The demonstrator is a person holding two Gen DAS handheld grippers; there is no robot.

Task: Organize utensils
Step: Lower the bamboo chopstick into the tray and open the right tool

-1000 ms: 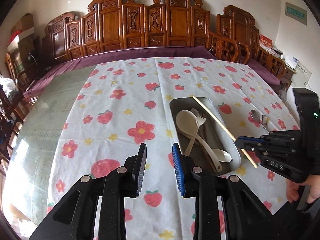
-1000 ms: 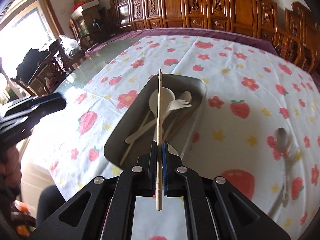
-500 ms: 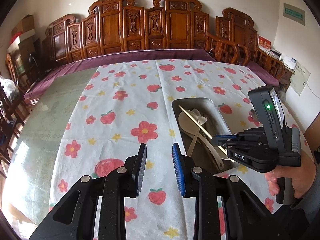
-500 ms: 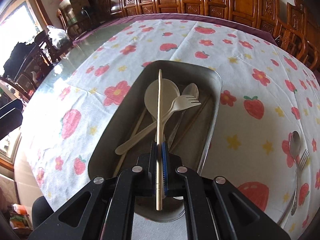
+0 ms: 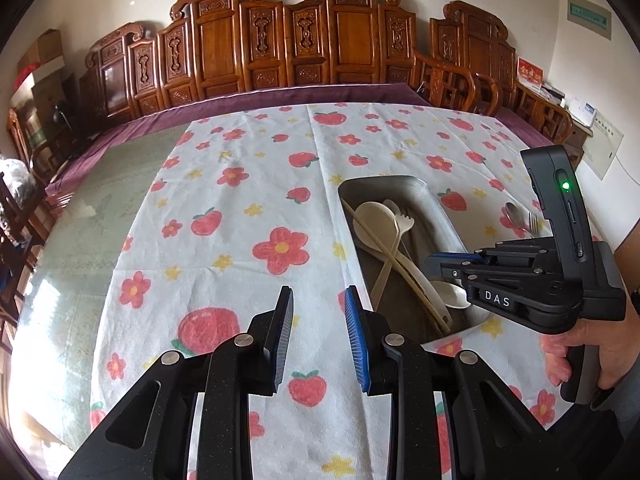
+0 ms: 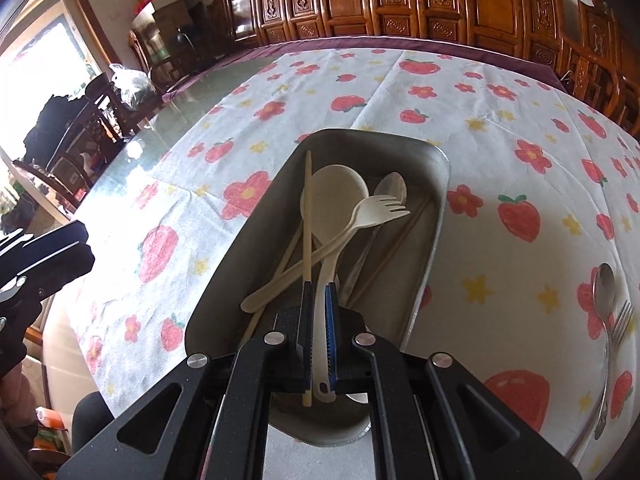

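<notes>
- The surface [image 5: 240, 208] wears a cloth printed with strawberries and flowers.
- A metal tray [image 6: 434, 216] lies on it, the landmark here.
- Inside the tray: a pale ladle [image 6: 338, 196], a plastic fork [image 6: 376, 210], a metal spoon [image 6: 390, 188].
- A second metal spoon [image 6: 602, 292] and metal fork [image 6: 618, 328] lie right of the tray.
- Right hand-held gripper [image 6: 319, 292] sits low over the tray's near end, fingers parted; a chopstick [image 6: 307, 216] lies against its left finger.
- Left hand-held gripper [image 5: 319, 320] hovers left of the tray, fingers apart, holding nothing.
</notes>
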